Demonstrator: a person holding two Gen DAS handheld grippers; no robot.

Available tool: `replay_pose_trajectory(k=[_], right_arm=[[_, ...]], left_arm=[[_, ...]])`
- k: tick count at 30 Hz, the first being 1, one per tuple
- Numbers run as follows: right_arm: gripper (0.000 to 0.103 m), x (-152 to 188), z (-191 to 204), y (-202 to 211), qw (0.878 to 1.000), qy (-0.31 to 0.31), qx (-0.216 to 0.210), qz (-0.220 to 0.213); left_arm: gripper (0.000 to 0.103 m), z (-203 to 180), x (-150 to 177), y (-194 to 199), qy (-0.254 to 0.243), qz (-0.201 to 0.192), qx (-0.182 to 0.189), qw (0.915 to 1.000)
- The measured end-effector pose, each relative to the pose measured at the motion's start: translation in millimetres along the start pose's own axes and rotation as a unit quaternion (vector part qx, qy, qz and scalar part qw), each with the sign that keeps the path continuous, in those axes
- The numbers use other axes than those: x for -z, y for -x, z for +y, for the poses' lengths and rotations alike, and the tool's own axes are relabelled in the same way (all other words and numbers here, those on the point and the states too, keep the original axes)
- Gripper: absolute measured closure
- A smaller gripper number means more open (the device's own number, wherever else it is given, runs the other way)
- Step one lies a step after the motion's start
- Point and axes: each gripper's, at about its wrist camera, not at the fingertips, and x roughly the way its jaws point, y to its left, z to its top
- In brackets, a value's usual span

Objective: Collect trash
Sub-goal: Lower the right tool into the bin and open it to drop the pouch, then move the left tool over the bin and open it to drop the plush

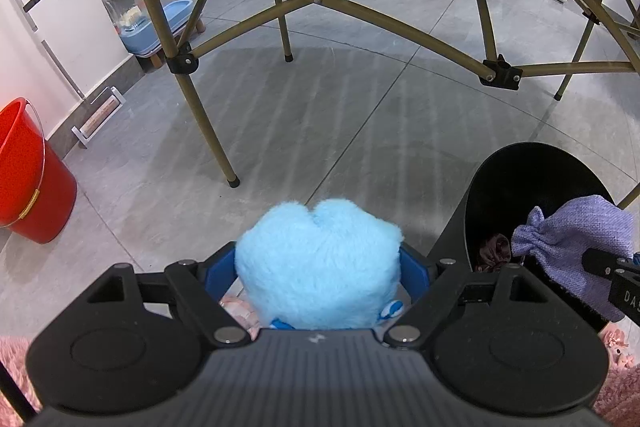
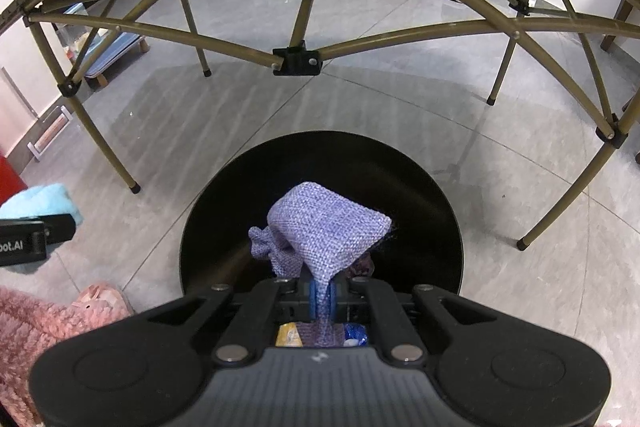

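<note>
Purple woven pouch (image 2: 326, 225) is hanging pinched between the nearly closed blue pads (image 2: 322, 301) of the right gripper (image 2: 322, 303), directly over the open black bin (image 2: 420, 195) just ahead of and below it. Left gripper (image 1: 320, 267), beside the bin's left wall, is clamping a fluffy light-blue plush (image 1: 318, 263) between wide-set pads. Grey tiled floor (image 1: 320, 115) and folding table legs (image 1: 208, 131) are lying beyond.

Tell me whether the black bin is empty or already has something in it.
Not empty. In the left wrist view a dark crumpled item lies inside the black bin, below the purple woven pouch pinched in the right gripper over its mouth.
</note>
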Motion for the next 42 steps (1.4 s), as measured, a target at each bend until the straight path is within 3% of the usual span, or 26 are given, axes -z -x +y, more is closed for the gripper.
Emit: replay_pose_trajectory(k=[3,5,6,7,9,10,29,42], right_arm=[[0.075,-0.3,-1.1,-2.1,1.000,-0.006,-0.001,0.003],[0.043,-0.8,-1.3,-3.6,1.000,-0.006,0.006,0.005],[0.017,-0.8,-1.5,-4.4,1.000,-0.006,0.012,0.004],[0.009,-0.7,-2.0,-4.7,1.000,-0.006,0.017,0.002],[0.008,-1.1,-3.5,-3.6,1.000,-0.009,0.021,-0.005],[0.001,-1.4,-4.7,-3.6,1.000,-0.010,0.021,-0.007],[0.000,-2.0,-10.2,-0.8,1.000,-0.011,0.023,-0.017],[0.000,2.7,-47.6,20.2,0.998,-0.039,0.040,-0.039]], left_arm=[[0.021,-0.2,0.1,0.1,0.000,0.000,0.000,1.0000],[0.021,-0.2,0.0,-0.1,0.000,0.000,0.001,1.0000],[0.021,-0.3,0.1,0.0,0.000,0.000,0.001,1.0000],[0.021,-0.1,0.0,-0.2,0.000,0.000,0.001,1.0000],[0.021,-0.1,0.4,0.0,0.000,0.001,0.002,1.0000],[0.021,-0.4,0.5,0.2,0.000,0.001,0.002,1.0000],[0.021,-6.0,-1.8,6.9,-0.004,-0.007,0.015,0.9999],[0.021,-27.4,-5.6,17.1,-0.016,-0.026,0.032,0.9990]])
